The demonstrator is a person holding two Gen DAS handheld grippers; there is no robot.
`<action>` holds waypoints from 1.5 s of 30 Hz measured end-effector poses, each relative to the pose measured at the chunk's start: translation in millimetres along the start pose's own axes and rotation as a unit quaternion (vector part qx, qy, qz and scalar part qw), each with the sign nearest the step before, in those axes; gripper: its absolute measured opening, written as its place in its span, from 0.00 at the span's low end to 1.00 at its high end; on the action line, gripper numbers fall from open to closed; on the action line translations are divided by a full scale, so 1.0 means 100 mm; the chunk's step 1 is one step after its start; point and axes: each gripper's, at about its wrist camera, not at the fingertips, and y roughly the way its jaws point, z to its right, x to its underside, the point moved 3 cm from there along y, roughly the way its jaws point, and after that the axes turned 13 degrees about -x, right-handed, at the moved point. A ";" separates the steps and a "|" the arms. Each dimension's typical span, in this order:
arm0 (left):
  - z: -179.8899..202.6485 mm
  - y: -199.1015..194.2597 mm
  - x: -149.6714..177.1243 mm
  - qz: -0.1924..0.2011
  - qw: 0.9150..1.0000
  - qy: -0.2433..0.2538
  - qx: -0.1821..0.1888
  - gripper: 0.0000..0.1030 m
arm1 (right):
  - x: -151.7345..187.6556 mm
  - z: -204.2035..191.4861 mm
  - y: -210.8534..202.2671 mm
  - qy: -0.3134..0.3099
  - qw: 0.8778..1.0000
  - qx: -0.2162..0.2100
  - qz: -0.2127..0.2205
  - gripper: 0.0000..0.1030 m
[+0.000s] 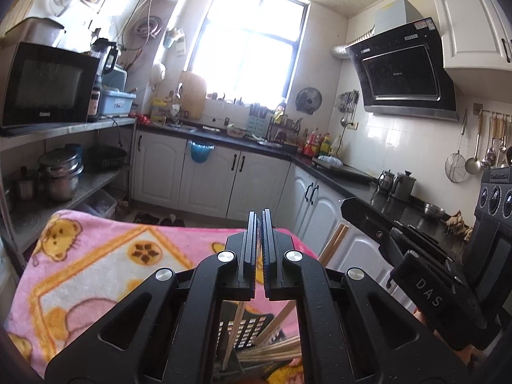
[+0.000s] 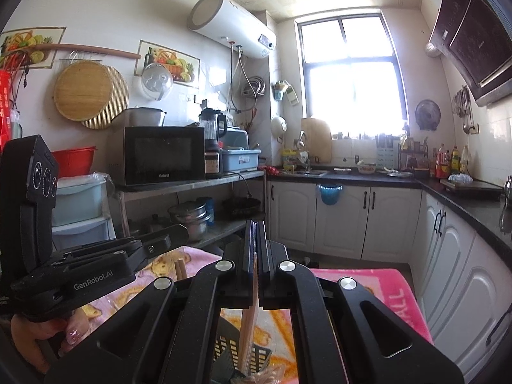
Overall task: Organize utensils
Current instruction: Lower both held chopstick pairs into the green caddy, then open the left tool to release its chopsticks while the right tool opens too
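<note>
Black slotted basket (image 2: pixel 252 352) sits under both tongs on the pink blanket (image 1: pixel 96 256). Right gripper (image 2: pixel 256 246) clamped on wooden chopsticks (image 2: pixel 249 326), apparently a pair, standing into it. Left gripper (image 1: pixel 260 240) closed, apparently empty; several chopsticks below, count unclear. Light, stiff, slick; best pinched mid-shaft.

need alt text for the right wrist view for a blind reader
The right gripper points into a kitchen, its jaws shut on wooden chopsticks that hang down into a black slotted basket on a pink blanket. The left gripper reaches in from the left; behind are a microwave, white cabinets and a bright window.
</note>
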 end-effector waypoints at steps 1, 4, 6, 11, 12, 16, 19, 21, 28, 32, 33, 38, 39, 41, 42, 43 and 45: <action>-0.01 0.01 0.03 -0.005 1.000 -0.001 -0.001 0.01 | 0.02 0.00 0.00 0.001 1.000 0.000 -0.002 0.02; -0.02 0.04 0.10 -0.017 1.000 -0.003 -0.003 0.01 | 0.08 0.00 0.01 0.008 1.000 -0.002 -0.011 0.02; -0.04 0.06 0.15 -0.024 1.000 -0.004 -0.005 0.01 | 0.12 0.00 0.01 0.010 1.000 -0.002 -0.017 0.02; -0.07 0.09 0.24 -0.041 0.999 -0.006 -0.007 0.01 | 0.22 0.00 0.02 0.019 0.999 -0.003 -0.039 0.02; -0.08 0.08 0.26 -0.044 0.999 -0.006 -0.007 0.01 | 0.25 0.00 0.01 0.024 0.999 -0.003 -0.044 0.02; -0.08 0.06 0.31 -0.051 0.999 -0.004 -0.009 0.01 | 0.30 0.03 -0.01 0.042 0.998 -0.006 -0.056 0.04; -0.10 0.05 0.34 -0.063 0.998 -0.007 -0.012 0.01 | 0.34 0.04 -0.04 0.053 0.997 -0.010 -0.064 0.12; -0.11 0.02 0.36 -0.067 0.998 -0.009 -0.012 0.01 | 0.35 0.04 -0.08 0.054 0.996 -0.008 -0.066 0.14; -0.15 -0.10 0.44 -0.072 0.997 -0.014 -0.012 0.22 | 0.38 0.01 -0.24 0.057 0.996 -0.002 -0.072 0.21; -0.16 -0.20 0.49 -0.078 0.997 -0.013 -0.009 0.38 | 0.42 0.00 -0.35 0.060 0.995 0.002 -0.078 0.24; -0.15 -0.22 0.50 -0.079 0.997 -0.012 -0.008 0.40 | 0.42 -0.01 -0.38 0.060 0.995 0.002 -0.079 0.26; -0.14 -0.35 0.57 -0.083 0.997 -0.011 0.000 0.55 | 0.45 -0.07 -0.51 0.056 0.995 0.000 -0.080 0.34; -0.13 -0.38 0.58 -0.083 0.996 -0.008 0.002 0.56 | 0.46 -0.09 -0.54 0.056 0.995 -0.001 -0.081 0.36; -0.11 -0.42 0.62 -0.085 0.996 -0.002 0.004 0.61 | 0.48 -0.11 -0.58 0.057 0.995 -0.002 -0.084 0.41; -0.10 -0.44 0.64 -0.086 0.996 0.001 0.004 0.62 | 0.50 -0.12 -0.60 0.058 0.995 -0.002 -0.086 0.43; -0.09 -0.46 0.66 -0.087 0.996 0.002 0.005 0.66 | 0.52 -0.13 -0.62 0.058 0.994 -0.002 -0.087 0.44; -0.09 -0.49 0.71 -0.090 0.996 0.008 0.006 0.70 | 0.56 -0.15 -0.65 0.058 0.994 -0.004 -0.092 0.45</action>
